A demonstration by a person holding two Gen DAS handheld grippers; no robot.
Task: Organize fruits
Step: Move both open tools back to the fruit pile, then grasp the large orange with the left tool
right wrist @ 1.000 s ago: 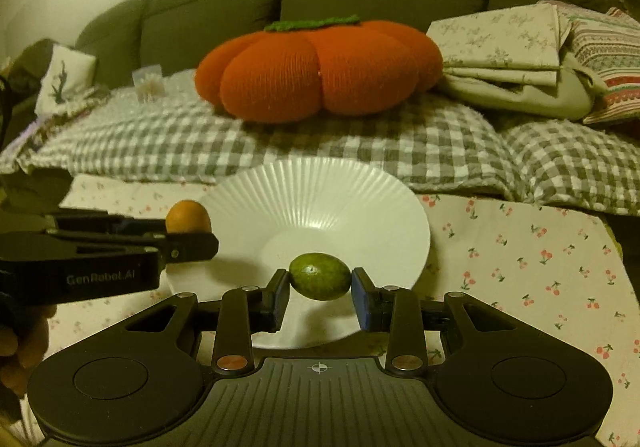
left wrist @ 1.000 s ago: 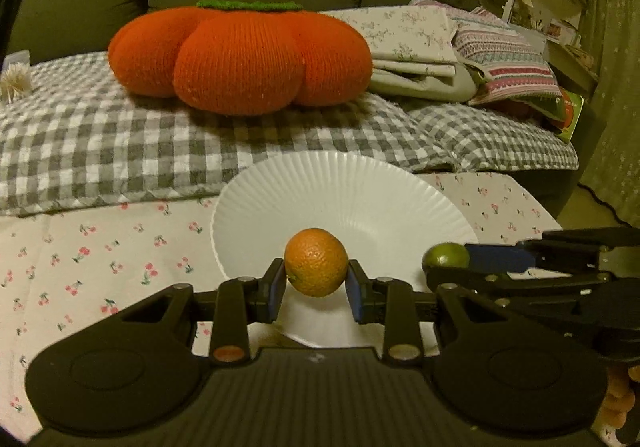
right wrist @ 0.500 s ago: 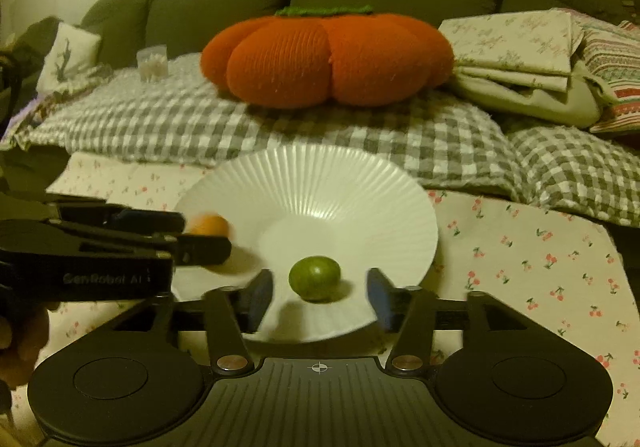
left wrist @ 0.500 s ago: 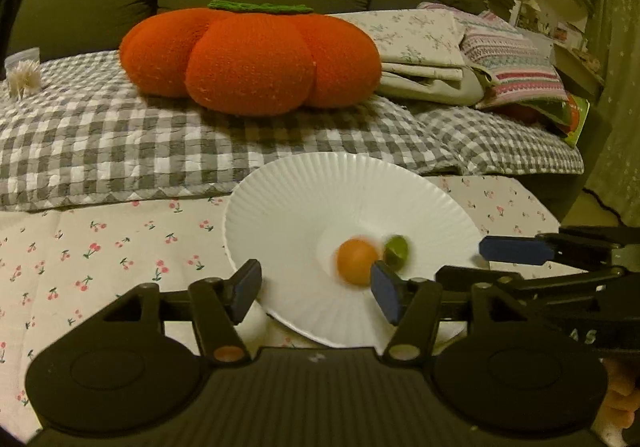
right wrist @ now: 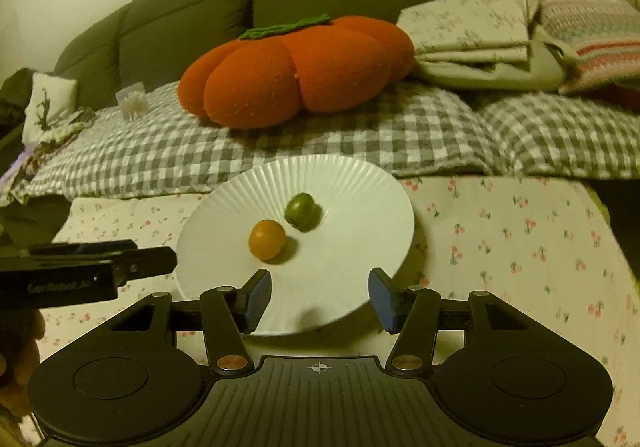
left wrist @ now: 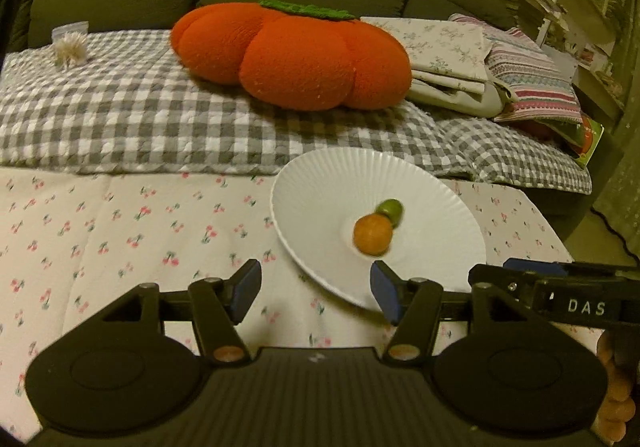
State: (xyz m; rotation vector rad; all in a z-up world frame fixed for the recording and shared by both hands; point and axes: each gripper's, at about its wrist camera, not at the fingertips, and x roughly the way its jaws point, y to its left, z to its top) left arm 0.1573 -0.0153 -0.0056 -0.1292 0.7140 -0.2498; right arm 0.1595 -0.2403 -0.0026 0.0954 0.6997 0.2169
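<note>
cherry-print cloth (left wrist: pixel 120 231); ribbed white plate (right wrist: pixel 360 183) holds round orange (right wrist: pixel 267 245), lime (right wrist: pixel 302 212); both tongs wide, empty.

Each black plastic gripper (left wrist: pixel 316 289) (right wrist: pixel 318 295) has blue finger pads (left wrist: pixel 246 283), copper pivot screws, and white lettering.

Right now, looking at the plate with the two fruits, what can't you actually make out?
- Near rim of the white plate: right wrist view, behind the right gripper.
- Whether the orange fruit and green fruit touch: left wrist view overlaps and blurs them; right wrist view shows only a shadowed sliver.
- Left gripper jaws: right wrist view, side-on.
</note>
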